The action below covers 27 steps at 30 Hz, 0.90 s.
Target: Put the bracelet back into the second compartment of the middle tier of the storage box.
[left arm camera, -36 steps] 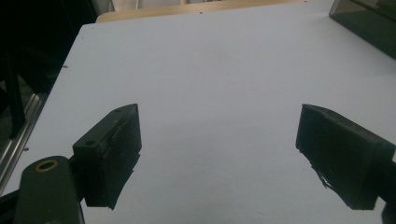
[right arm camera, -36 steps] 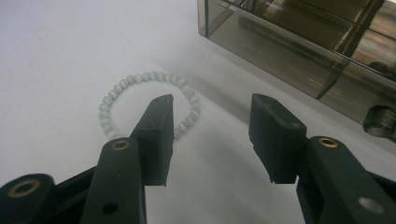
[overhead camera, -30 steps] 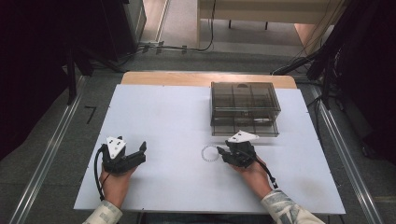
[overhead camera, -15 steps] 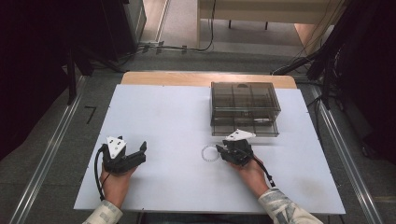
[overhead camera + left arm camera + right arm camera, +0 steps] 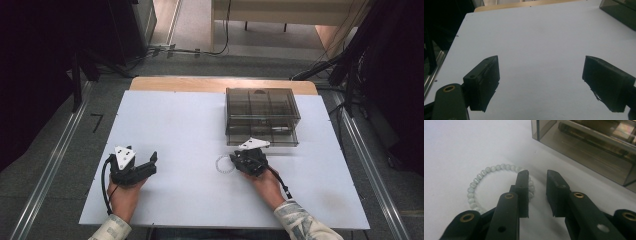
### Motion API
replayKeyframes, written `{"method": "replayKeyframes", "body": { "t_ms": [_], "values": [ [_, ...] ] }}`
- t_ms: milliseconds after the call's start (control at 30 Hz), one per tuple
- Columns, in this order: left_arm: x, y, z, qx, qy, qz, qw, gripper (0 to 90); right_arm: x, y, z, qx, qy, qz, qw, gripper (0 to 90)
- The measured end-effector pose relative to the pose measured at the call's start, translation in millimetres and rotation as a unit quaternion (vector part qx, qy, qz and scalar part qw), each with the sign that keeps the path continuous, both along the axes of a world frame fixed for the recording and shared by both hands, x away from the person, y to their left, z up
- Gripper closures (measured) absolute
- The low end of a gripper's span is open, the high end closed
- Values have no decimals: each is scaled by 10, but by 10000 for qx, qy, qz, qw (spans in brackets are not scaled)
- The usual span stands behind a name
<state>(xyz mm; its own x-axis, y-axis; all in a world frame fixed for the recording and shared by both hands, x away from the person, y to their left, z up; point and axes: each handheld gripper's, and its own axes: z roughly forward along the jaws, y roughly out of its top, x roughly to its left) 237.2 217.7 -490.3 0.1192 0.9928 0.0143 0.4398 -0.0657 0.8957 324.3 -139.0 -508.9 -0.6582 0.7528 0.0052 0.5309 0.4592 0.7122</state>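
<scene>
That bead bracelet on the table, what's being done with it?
A person holds a two-jaw tool in each hand at a white table. The right tool is down at a pale bead bracelet lying flat beside a smoky clear drawer box. Its jaws have just been closing; one jaw covers the near edge of the loop, and no bead shows in the gap between them. The left tool rests apart, jaws wide open over bare table.

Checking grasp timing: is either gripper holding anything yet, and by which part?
Nothing is held. The right gripper, its jaws just closing, straddles the bead bracelet's near side with a gap left. The left gripper is open.
</scene>
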Motion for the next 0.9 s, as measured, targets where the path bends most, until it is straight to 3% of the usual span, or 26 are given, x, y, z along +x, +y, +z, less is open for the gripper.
{"method": "replayKeyframes", "body": {
  "t_ms": [400,733,900],
  "values": [
    [8,-13,-7,12,31,1,10000,155,-12,29,-12,-85,-76,34,9999,820],
    [3,-5,-4,11,13,-13,10000,159,-15,26,-5,-59,-55,47,10000,841],
    [1,4,-2,-2,5,5,10000,159,-47,26,63,35,-177,124,9998,844]
  ]
}}
